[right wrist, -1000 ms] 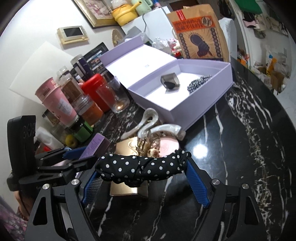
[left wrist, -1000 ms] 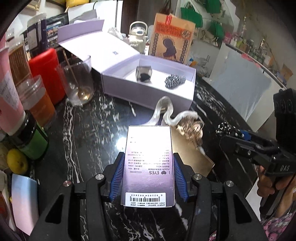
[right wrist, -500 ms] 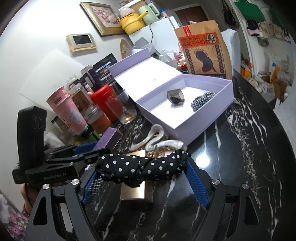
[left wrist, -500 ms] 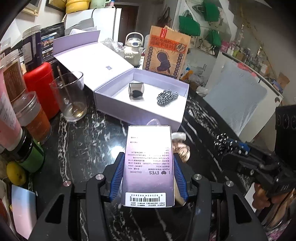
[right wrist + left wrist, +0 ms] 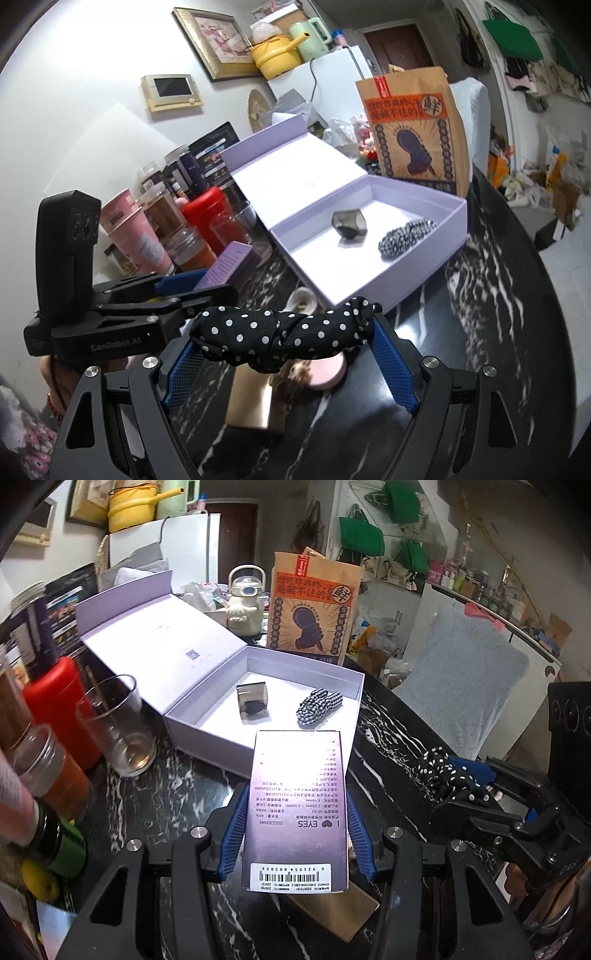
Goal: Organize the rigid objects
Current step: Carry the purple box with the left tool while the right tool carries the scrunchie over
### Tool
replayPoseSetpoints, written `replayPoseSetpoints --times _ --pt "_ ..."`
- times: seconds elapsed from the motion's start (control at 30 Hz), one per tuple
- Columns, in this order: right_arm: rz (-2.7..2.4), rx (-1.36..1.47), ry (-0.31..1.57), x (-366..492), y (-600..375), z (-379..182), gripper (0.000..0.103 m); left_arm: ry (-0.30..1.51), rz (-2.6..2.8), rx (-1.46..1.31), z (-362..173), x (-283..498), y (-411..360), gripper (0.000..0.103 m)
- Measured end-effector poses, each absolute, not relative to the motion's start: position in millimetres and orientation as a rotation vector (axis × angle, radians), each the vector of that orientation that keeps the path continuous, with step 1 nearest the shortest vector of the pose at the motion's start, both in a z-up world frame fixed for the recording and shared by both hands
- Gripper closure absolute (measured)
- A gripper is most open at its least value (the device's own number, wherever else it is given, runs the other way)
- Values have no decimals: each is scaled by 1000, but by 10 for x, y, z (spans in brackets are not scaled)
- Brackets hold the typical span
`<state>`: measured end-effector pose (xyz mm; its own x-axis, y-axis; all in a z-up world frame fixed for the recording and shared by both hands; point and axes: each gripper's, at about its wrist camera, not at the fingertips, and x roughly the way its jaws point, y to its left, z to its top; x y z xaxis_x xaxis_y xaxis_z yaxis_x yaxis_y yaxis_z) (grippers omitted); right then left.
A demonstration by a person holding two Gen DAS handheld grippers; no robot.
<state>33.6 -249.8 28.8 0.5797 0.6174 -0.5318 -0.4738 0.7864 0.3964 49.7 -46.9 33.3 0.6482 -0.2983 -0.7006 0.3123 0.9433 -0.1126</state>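
Right now both tongs are loaded and held above the black marble counter (image 5: 384, 734). The left tongs (image 5: 295, 823) pinch a slim purple carton (image 5: 298, 805) by its long sides, blue pads pressed flat against it, the barcode end nearest the camera and the far end reaching toward the box. The right tongs (image 5: 291, 350) stand wide and grip a polka-dot fabric roll (image 5: 284, 334) lengthwise, one knotted end against each blue pad, so the roll bridges the gap between the fingers.

Just ahead of both sits an open lilac box (image 5: 207, 734) with its lid (image 5: 159, 642) folded back to the left. Inside it lie a smoky translucent hair claw (image 5: 253, 701) and, well apart to its right, a checked fabric roll (image 5: 319, 705).

On the counter below the right tongs, a gold card (image 5: 251, 402) lies flat with a pink round piece (image 5: 327, 373) beside it; both are partly hidden by the dotted roll. Left of the box stand a clear glass (image 5: 116, 727), a red canister (image 5: 59, 716) and several jars. Behind the box a brown paper bag (image 5: 314, 609) stands upright, with a cream kettle-shaped bottle (image 5: 245, 605) to its left.
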Motion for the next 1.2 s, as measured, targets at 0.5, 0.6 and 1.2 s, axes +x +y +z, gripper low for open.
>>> replayPoseSetpoints --times 0.5,0.6,1.2 --pt "675 177 638 678 -2545 595 19 752 -369 37 592 876 -578 53" --pt "673 165 628 759 -2547 644 19 738 -381 57 646 940 -599 53" --pt "615 118 558 1245 -2617 929 18 669 -401 122 867 1453 -681 53"
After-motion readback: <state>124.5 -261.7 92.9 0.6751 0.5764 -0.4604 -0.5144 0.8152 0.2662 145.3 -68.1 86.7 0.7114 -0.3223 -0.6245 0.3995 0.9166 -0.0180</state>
